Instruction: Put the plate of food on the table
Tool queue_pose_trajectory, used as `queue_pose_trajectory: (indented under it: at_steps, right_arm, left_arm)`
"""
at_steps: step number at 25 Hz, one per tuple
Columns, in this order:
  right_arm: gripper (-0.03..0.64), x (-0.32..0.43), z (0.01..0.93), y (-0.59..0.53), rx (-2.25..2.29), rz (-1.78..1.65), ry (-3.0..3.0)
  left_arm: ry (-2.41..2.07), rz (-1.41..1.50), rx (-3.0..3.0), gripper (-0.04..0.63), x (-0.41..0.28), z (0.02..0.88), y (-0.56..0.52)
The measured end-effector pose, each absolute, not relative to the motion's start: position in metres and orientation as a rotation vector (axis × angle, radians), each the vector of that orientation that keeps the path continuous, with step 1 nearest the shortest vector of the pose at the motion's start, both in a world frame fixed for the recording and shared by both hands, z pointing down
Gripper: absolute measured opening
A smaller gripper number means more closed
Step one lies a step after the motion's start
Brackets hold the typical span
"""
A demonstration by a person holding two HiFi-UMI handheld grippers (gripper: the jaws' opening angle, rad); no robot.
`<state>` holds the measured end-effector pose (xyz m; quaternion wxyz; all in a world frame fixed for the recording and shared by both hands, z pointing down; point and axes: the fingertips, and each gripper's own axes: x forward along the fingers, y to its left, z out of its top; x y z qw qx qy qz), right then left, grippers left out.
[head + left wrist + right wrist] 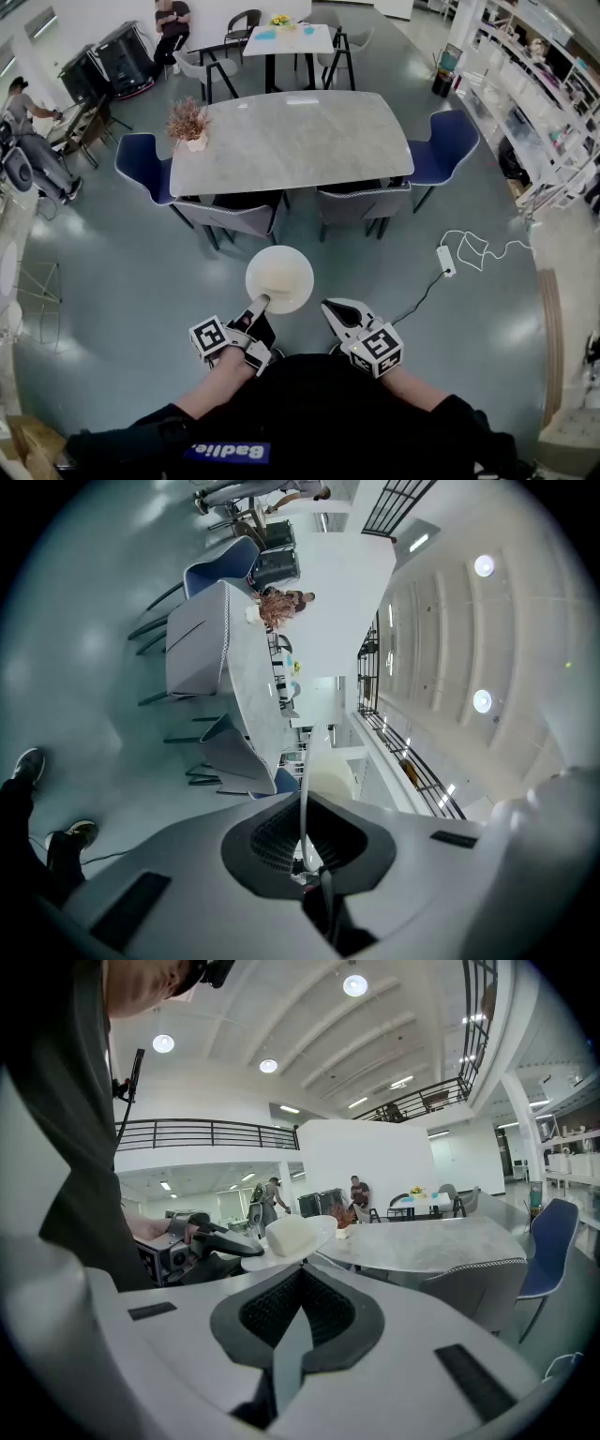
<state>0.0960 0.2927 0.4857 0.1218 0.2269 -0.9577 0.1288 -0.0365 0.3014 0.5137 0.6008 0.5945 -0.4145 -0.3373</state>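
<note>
**Left gripper** (260, 302): jaws clamped on the near rim of the plate (279, 278), with its thin edge pinched between the pads. It is held about level in front of the person's body.

**Plate:** round and white, reaching forward from the jaws. It hangs above the floor (122, 281) and rests on no surface. A pale lump of food (278, 274) sits near its middle.

**Right gripper** (336, 309): jaws together with nothing between them. It is just right of the plate, its tip near the rim but apart from it.

**Table** (291, 141): grey top, ahead of the plate and well apart from it, beyond two grey chairs (239, 216) at its near edge.

**Potted plant** (188, 122): stands on the table's left end.

**Blue chairs** (141, 164): one at each end of the table.

**Power strip** (446, 260): lies on the floor, off to the right.
</note>
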Motion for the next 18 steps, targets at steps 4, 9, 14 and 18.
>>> queue_pose_trajectory:
  at_steps: [4,9,14,18]
  right_arm:
    - [0.011,0.0943,0.4842,0.2913,0.665,0.386,-2.796]
    - [0.011,0.0943,0.4835,0.2917,0.66,0.383,-2.797]
    - [0.011,0.0963,0.4849,0.2917,0.659,0.39,-2.811]
    - [0.011,0.0966,0.4813,0.2874,0.668,0.404,-2.812]
  left_arm:
    - [-0.959,-0.782,1.377,0.012,-0.0371,0.5143,0.2998]
    - [-0.963,-0.783,1.372,0.012,-0.0376,0.5142,0.3004]
    - [-0.965,-0.781,1.371,0.012,-0.0358,0.5164,0.3014]
    - [-0.968,-0.778,1.369,0.012,-0.0372,0.5144,0.2985]
